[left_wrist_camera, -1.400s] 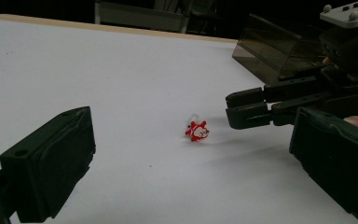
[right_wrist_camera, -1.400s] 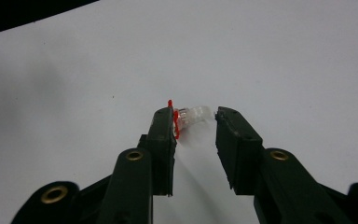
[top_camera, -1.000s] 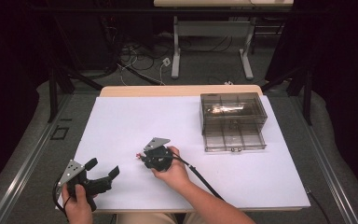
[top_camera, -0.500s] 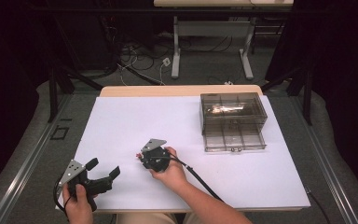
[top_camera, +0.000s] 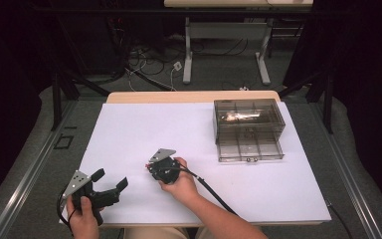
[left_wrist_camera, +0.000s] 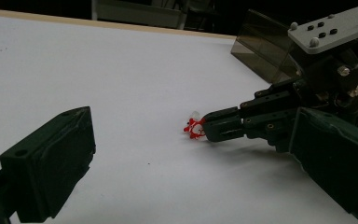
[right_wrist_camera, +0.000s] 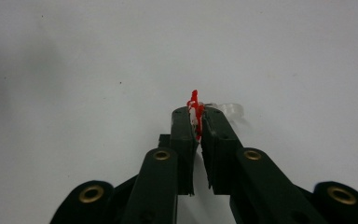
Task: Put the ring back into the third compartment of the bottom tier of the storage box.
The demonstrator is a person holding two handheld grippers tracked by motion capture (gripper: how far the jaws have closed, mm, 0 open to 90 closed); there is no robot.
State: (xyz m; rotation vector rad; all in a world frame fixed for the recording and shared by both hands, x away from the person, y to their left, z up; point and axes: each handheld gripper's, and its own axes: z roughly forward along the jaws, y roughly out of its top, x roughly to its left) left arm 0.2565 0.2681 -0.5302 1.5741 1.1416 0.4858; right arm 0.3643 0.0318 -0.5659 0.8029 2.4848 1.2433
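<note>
Right gripper point(right_wrist_camera: 197, 122) now pinching a small red-and-white piece point(right_wrist_camera: 195, 108) at the very tips, jaws just drawn in over the last moment and pressed against it from both sides, as seen along them in the right gripper view. Same pinch visible from the side in the left gripper view, with the red-and-white piece point(left_wrist_camera: 194, 128) at the gripper's nose point(left_wrist_camera: 209, 129), low on the white table sheet point(left_wrist_camera: 121, 70) and seemingly touching it or just off it. A bit of clear plastic point(right_wrist_camera: 228, 110) lying just beside the tips, likely part of the same piece, though too small to tell. Compared with a second ago in the high view, right hand point(top_camera: 181, 181) in the same spot near the middle front of the sheet, only the jaws changed. Left gripper point(top_camera: 108, 185) at the near left corner, held in the left hand point(top_camera: 85, 219), jaws spread wide with nothing between them. Smoky plastic drawer box point(top_camera: 248, 115) well apart at the far right, its lower drawer point(top_camera: 251, 149) pulled out. Grip apparently made, so probably ready for lifting, perhaps toward the open drawer; hold slight and at the extreme tips, so some risk of slipping.
</note>
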